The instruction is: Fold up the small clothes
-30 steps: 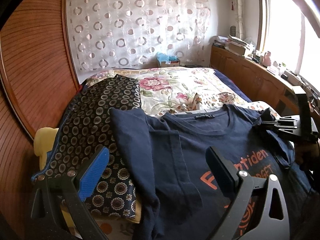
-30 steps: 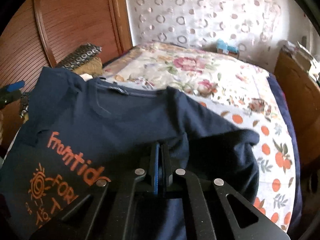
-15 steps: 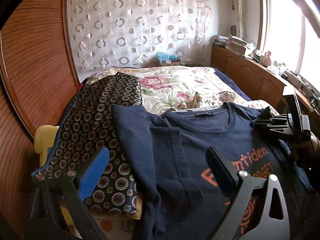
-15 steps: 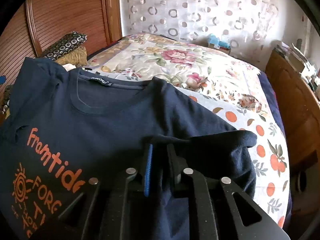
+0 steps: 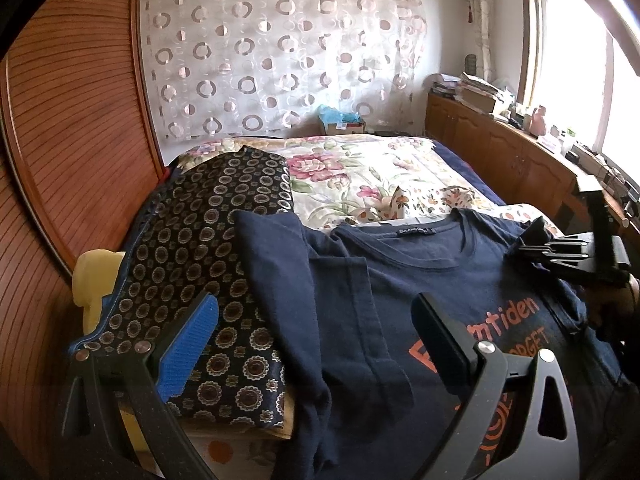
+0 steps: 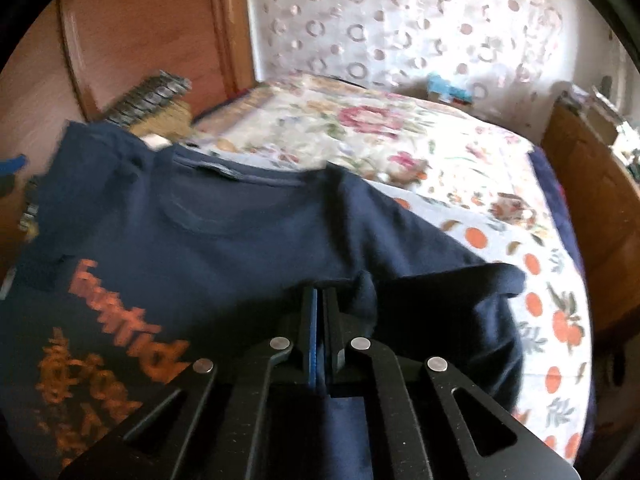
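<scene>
The right gripper [image 6: 320, 300] is clamped again: half a second back its jaws stood a crack apart over the sleeve, and now they are pressed together with dark cloth bunched at their tips. It looks like a fresh pinch on the right sleeve [image 6: 452, 292] of the navy T-shirt [image 6: 248, 232], though the right wrist view is smeared with motion and I can't be sure how much fabric sits between the pads. From the left wrist view the same gripper [image 5: 532, 246] shows at the shirt's shoulder, a peak of navy cloth rising at its nose, so a re-grip seems a fair reading.

The T-shirt lies face up on the near end of the floral bedspread [image 5: 360, 168], collar toward the curtain, orange lettering toward the camera. Its other sleeve [image 5: 276, 272] drapes over the patterned dark fabric [image 5: 192, 248] to the shirt's left, unchanged over the last second.

The left gripper [image 5: 316, 340] hasn't budged: jaws spread wide, nothing between them, hovering over that draped sleeve.

So one sleeve looks secured for folding inward across the print; the other waits ungripped.
</scene>
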A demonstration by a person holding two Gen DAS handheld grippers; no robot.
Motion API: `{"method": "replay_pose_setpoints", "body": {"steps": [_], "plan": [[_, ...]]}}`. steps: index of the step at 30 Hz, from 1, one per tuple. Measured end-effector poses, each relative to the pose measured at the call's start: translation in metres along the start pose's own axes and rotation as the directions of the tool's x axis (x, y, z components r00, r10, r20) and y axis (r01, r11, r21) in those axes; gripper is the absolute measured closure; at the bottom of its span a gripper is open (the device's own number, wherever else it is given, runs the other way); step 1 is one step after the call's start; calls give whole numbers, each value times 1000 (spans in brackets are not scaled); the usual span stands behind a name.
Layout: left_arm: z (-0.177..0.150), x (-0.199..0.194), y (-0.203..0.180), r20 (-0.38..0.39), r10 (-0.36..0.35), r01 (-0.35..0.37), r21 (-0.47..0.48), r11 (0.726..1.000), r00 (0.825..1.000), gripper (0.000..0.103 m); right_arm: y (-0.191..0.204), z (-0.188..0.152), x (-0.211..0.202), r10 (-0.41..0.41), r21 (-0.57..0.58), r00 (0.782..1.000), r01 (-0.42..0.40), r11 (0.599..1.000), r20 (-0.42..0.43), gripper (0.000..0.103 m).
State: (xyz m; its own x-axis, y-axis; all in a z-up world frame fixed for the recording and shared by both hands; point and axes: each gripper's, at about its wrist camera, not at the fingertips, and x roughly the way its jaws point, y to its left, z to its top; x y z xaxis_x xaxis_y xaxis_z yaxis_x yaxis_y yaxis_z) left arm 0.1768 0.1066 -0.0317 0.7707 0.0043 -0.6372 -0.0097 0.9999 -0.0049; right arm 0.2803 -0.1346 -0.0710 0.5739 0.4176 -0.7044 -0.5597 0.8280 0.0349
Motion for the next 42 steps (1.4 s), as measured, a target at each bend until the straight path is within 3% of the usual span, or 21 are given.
{"method": "replay_pose_setpoints", "body": {"steps": [6,9,10,11,13,14,17,26,29,36,42], "plan": [[5,3,1,4,3,-3,1,1000,1000,6,10,9,-22,132,27,989,-134,991,64,101],[10,4,3,13,3,-3,4,1000,1000,6,3,10,-28,128,43,988,-132,990,86,98],[12,5,4,15,-1,1,3,1000,1000,6,-2,11,-28,135,53,987,-140,989,84,92],[14,6,5,16,-4,4,2,1000,1000,6,-4,11,-28,117,56,990,-121,991,75,74],[18,8,8,21,-4,4,0,1000,1000,6,-14,8,-29,60,67,995,-65,996,77,52],[21,10,11,21,-4,4,1,1000,1000,6,-15,7,-31,48,69,996,-54,996,78,50],[25,14,15,20,-3,3,4,1000,1000,7,-30,1,-36,-33,80,997,28,996,73,49],[35,41,37,-51,27,-26,21,999,998,40,-77,-26,-30,-166,157,986,165,974,-9,49],[36,50,43,-74,33,-32,9,999,997,41,-89,-31,-24,-198,193,980,201,960,-38,49],[32,56,39,-94,-13,13,-3,1000,995,62,-92,-19,-15,-173,212,983,183,960,-66,49],[31,61,34,-111,-17,18,7,1000,994,66,-101,-11,-1,-126,209,990,136,968,-61,49]]}}
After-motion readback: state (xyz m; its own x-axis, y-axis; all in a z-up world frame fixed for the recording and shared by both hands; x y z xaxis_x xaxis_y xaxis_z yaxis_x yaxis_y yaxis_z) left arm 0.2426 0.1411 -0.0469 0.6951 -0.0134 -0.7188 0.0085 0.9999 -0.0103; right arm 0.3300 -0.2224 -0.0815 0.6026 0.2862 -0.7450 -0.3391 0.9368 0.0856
